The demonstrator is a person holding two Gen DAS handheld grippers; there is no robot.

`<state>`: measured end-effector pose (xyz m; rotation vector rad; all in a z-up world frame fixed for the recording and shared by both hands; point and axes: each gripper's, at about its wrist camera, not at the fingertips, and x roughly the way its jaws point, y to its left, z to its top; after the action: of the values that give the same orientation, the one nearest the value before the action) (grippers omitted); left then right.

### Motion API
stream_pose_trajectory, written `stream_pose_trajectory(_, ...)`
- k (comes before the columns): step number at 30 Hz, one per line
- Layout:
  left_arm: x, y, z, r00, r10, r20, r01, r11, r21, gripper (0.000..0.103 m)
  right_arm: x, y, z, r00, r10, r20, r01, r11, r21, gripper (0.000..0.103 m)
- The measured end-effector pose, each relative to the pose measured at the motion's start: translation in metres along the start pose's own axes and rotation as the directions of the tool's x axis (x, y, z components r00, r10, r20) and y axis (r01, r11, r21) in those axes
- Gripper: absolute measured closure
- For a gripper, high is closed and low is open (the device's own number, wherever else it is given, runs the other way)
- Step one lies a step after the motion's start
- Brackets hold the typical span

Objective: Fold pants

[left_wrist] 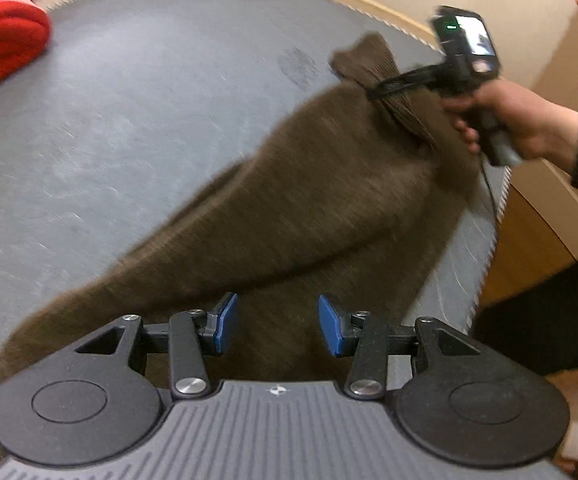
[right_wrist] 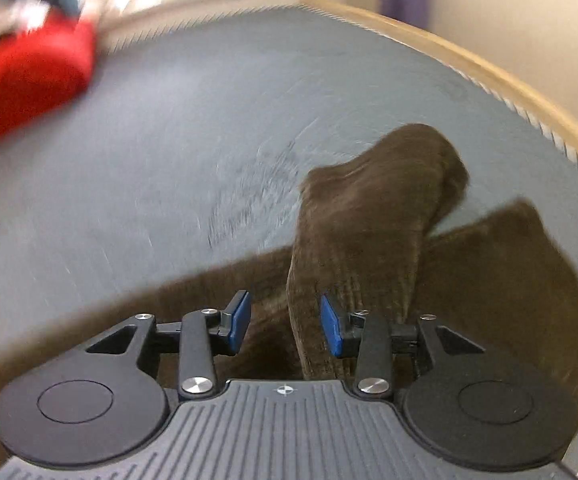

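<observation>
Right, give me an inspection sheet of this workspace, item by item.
Surface: grey padded surface, scuffed, with a wooden rim.
Job's things: brown pants, one ribbed end raised off the surface, the rest lying on it.
Clutter: red cloth at the far left edge; a blurred pile beyond it.
Grippers: left gripper has its jaws apart above the pants. The right gripper has pants fabric between its jaws; grip unclear.
Cables: thin cable hanging from the right gripper's handle.
Surroundings: pale wall, brown furniture at the right.
</observation>
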<state>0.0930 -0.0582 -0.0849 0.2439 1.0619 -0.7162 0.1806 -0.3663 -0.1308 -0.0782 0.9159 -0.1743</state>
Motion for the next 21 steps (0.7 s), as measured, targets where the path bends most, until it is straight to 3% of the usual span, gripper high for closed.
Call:
stream_pose_trajectory(2,0.009,-0.003,-0.006,0.999,-0.008,-0.038,0.008,1.000,0.021,0.053,0.005,-0.004,-0.009,0.998,-0.056,0.008,0.057,0.998,-0.040,0.076)
stream_pose_trajectory(3,0.015,-0.004,-0.009,0.998,0.002,-0.057,0.001,0.999,0.035,0.053,0.006,-0.013,-0.009,0.999,-0.053,-0.001,0.053,0.999,-0.005,0.091)
stream_pose_trajectory(5,0.023,-0.007,-0.016,0.994,0.033,-0.101,-0.026,0.997,0.070,0.053,-0.005,-0.036,-0.006,0.999,-0.038,0.010,0.037,0.991,0.126,0.093)
stream_pose_trajectory(7,0.026,-0.009,-0.018,0.991,0.062,-0.115,-0.051,0.994,0.094,0.053,-0.034,-0.069,0.003,0.996,-0.050,0.077,0.029,0.968,0.249,0.094)
stream_pose_trajectory(9,0.023,-0.010,-0.017,0.992,0.064,-0.106,-0.054,0.994,0.090,0.053,-0.074,-0.108,0.007,0.987,-0.066,0.149,0.004,0.924,0.382,0.099)
stream_pose_trajectory(11,0.018,-0.013,-0.018,0.994,0.061,-0.094,-0.052,0.993,0.102,0.053,-0.104,-0.148,-0.004,0.983,-0.105,0.150,0.005,0.838,0.546,0.102)
stream_pose_trajectory(13,0.014,-0.017,-0.020,0.995,0.060,-0.086,-0.049,0.991,0.123,0.053,-0.117,-0.174,-0.028,0.985,-0.160,0.063,0.086,0.774,0.627,0.099)
stream_pose_trajectory(15,0.014,-0.019,-0.019,0.994,0.070,-0.086,-0.058,0.989,0.135,0.053,-0.108,-0.192,-0.059,0.997,-0.070,-0.030,0.073,0.752,0.655,0.098)
stream_pose_trajectory(17,0.014,-0.020,-0.020,0.992,0.090,-0.085,-0.078,0.988,0.136,0.053,-0.099,-0.208,-0.089,0.998,-0.027,-0.062,0.063,0.703,0.708,0.098)
stream_pose_trajectory(19,0.016,-0.018,-0.021,0.991,0.105,-0.083,-0.095,0.988,0.126,0.053,-0.089,-0.220,-0.093,0.999,-0.031,-0.013,0.030,0.657,0.753,0.095)
stream_pose_trajectory(20,0.016,-0.017,-0.020,0.991,0.104,-0.085,-0.094,0.988,0.120,0.053,-0.087,-0.224,-0.091,0.998,-0.033,0.048,-0.014,0.660,0.751,0.094)
stream_pose_trajectory(21,0.017,-0.016,-0.021,0.991,0.103,-0.088,-0.093,0.989,0.118,0.053,-0.084,-0.226,-0.089,0.996,-0.042,0.079,-0.030,0.672,0.740,0.085)
